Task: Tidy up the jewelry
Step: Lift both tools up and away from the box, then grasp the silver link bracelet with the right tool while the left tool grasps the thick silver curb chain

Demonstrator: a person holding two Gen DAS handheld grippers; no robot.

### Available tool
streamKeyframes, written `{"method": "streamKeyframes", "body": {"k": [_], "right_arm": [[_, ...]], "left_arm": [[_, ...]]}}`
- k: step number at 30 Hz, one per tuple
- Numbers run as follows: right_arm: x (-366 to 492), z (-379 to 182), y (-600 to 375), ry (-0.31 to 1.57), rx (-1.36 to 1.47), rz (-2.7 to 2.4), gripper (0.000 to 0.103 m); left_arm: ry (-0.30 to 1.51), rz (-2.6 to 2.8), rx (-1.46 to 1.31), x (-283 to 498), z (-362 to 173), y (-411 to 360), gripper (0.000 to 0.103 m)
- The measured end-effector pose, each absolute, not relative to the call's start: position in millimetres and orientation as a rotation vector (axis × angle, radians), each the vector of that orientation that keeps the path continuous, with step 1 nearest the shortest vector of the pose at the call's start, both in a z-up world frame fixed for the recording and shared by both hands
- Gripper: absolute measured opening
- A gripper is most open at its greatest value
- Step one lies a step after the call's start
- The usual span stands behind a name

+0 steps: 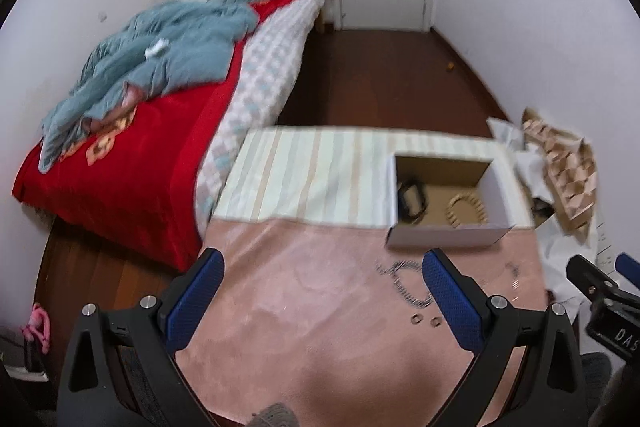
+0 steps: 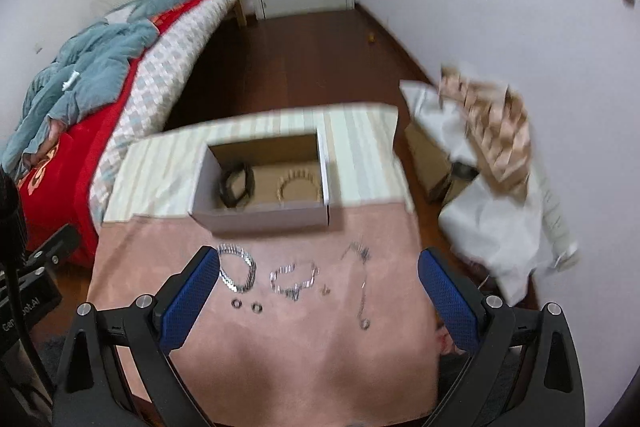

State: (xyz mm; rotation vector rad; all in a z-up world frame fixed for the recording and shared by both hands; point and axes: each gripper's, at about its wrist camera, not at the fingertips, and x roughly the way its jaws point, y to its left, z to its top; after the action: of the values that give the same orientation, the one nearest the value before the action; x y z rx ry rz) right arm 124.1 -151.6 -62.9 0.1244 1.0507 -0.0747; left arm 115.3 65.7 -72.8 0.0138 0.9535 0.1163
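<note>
The left gripper [image 1: 323,269] hangs above the near left part of the desk [image 1: 304,327], its blue-padded fingers [image 1: 452,303] spread wide with nothing between them, pointing forward and down toward the pink cloth [image 2: 280,355] that covers the near half of the desk. The right gripper [image 2: 319,267] is posed the same way over the near middle, jaws wide apart and empty, angled down at the jewelry laid in a row on the cloth. Between and just ahead of its fingers lie a silver link bracelet [image 2: 237,270] at the left, a second sparkling bracelet [image 2: 294,280] beside it, two small rings [image 2: 246,305] just nearer than those, a tiny stud [image 2: 325,290], and a thin chain necklace [image 2: 362,283] running toward the camera at the right. None of these touch either gripper. Behind the row, at the edge of a striped cloth [image 2: 160,175], stands an open cardboard box [image 2: 264,215]; inside it rest a dark bangle [image 2: 237,185] at the left and a beaded pale bracelet [image 2: 299,187] at the right. A bed [image 1: 120,163] with a red cover stands to the left of the desk, and crumpled paper [image 2: 492,211] lies to the right.
</note>
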Motion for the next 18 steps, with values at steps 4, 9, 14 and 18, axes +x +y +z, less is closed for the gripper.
{"method": "streamKeyframes", "body": {"k": [4, 9, 14, 18], "right_arm": [[134, -124, -163, 1.161, 0.209, -0.07, 0.082], [144, -186, -166, 1.25, 0.306, -0.029, 0.065], [150, -226, -150, 1.28, 0.317, -0.01, 0.064], [155, -243, -137, 1.272, 0.285, -0.029, 0.06]], "left_arm": [[1.042, 0.151, 0.019, 126, -116, 72, 0.101], [1.133, 0.172, 0.037, 142, -164, 71, 0.101], [1.163, 0.193, 0.062, 150, -189, 75, 0.101], [1.189, 0.218, 0.09, 153, -207, 87, 0.101]]}}
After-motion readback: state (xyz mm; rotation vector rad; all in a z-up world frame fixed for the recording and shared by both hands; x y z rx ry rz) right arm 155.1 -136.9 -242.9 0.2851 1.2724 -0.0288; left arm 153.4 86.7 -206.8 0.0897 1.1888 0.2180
